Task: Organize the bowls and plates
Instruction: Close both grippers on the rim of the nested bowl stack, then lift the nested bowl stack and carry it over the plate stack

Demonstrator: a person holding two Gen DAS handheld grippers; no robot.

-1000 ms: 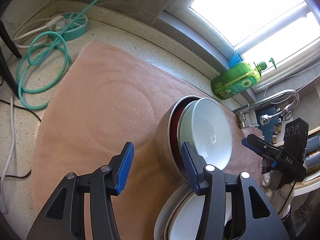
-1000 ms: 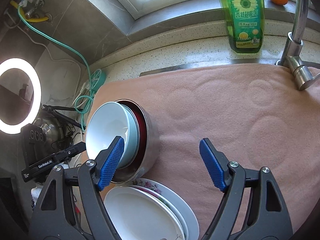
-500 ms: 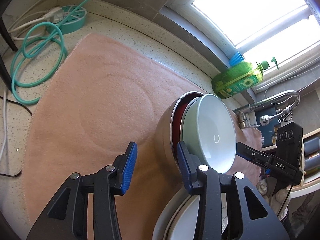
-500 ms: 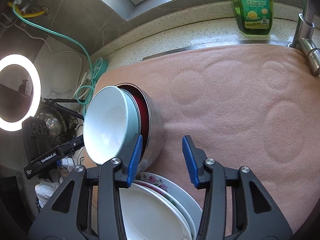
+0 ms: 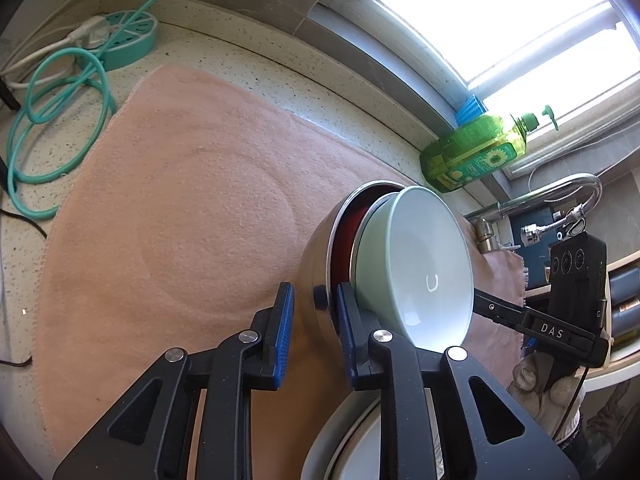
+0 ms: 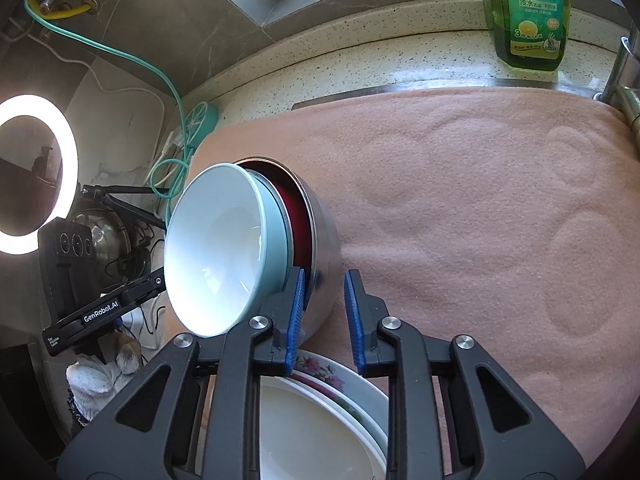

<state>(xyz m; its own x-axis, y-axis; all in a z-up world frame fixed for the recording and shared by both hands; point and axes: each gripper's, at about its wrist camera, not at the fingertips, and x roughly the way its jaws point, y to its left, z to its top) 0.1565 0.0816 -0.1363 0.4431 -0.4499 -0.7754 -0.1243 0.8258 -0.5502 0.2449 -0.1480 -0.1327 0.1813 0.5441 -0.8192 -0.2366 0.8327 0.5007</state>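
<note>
A stack of bowls stands tipped up on its side on a pink towel point(image 5: 192, 208) that covers the desk point(image 5: 248, 60). The outer one is a steel bowl point(image 6: 326, 256). Inside it sits a red bowl point(image 6: 298, 224), then a pale green bowl point(image 6: 224, 248) with a white inside.

The left gripper point(image 5: 312, 324) has just been closing. Its blue pads are now narrow, with the rim of the steel bowl between them: one pad is outside the steel wall and the other is inside, next to the pale green bowl. The right gripper point(image 6: 324, 312) has also just been closing and is narrow too. It pinches the same steel rim from the other side, one pad inside and one outside.

Near the grippers lies a pile of plates point(image 6: 320, 420). The lowest plate has pink flowers on its edge, and the bowl stack leans just past it.

Far away by the window stands a green soap bottle point(image 6: 528, 20). A tap point(image 5: 560, 192) is at the right. A green hose point(image 5: 52, 120) is coiled at the far left.
</note>
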